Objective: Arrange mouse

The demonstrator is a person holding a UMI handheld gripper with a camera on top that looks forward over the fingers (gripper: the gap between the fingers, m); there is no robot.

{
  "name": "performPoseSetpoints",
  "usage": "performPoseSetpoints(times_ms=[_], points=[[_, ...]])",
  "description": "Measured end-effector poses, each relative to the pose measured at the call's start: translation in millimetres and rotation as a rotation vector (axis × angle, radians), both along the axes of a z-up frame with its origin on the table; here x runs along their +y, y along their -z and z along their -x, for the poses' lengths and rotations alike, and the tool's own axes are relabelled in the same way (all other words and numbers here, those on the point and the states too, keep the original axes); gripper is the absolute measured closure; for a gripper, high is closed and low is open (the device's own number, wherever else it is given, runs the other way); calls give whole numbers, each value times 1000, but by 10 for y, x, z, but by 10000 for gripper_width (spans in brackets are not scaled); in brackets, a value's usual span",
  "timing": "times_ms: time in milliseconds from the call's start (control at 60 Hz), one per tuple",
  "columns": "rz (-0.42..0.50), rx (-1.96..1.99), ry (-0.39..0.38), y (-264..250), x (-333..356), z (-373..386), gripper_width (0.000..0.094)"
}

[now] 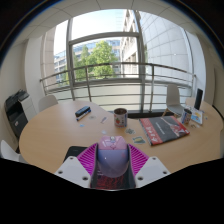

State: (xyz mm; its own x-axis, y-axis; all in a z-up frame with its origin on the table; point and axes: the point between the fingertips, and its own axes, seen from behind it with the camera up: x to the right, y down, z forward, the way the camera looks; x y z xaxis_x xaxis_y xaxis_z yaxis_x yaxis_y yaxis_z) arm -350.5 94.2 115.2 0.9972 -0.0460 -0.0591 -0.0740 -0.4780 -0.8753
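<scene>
A pale lilac computer mouse (112,156) sits between my gripper's (112,163) two fingers, its rounded back toward me. The pink pads (87,160) press against both of its sides, so the fingers are shut on it. It is held over the near part of a round wooden table (60,135).
On the table beyond the fingers stand a dark mug (120,117), a red magazine or mat (163,129) to the right, and small items (83,112) to the left. Chairs (17,112) ring the table. Large windows (95,55) are behind.
</scene>
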Motion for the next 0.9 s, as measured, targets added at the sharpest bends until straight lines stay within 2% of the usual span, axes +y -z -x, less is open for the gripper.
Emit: performPoseSetpoints(times_ms=[100, 167, 283, 317, 383, 417, 483, 617, 767, 900], points=[[142, -23, -1, 749, -25, 286, 494], [179, -3, -4, 1072, -36, 449, 441], [222, -23, -5, 1296, -62, 471, 355], [213, -33, -8, 1268, -66, 472, 293], [203, -53, -14, 1112, -115, 469, 76], [190, -61, -13, 1024, -148, 465, 112], [166, -76, -7, 792, -266, 458, 77], [144, -88, 3, 287, -626, 467, 94], [112, -88, 13, -234, -1222, 522, 92], [103, -94, 21, -468, -1822, 565, 93]])
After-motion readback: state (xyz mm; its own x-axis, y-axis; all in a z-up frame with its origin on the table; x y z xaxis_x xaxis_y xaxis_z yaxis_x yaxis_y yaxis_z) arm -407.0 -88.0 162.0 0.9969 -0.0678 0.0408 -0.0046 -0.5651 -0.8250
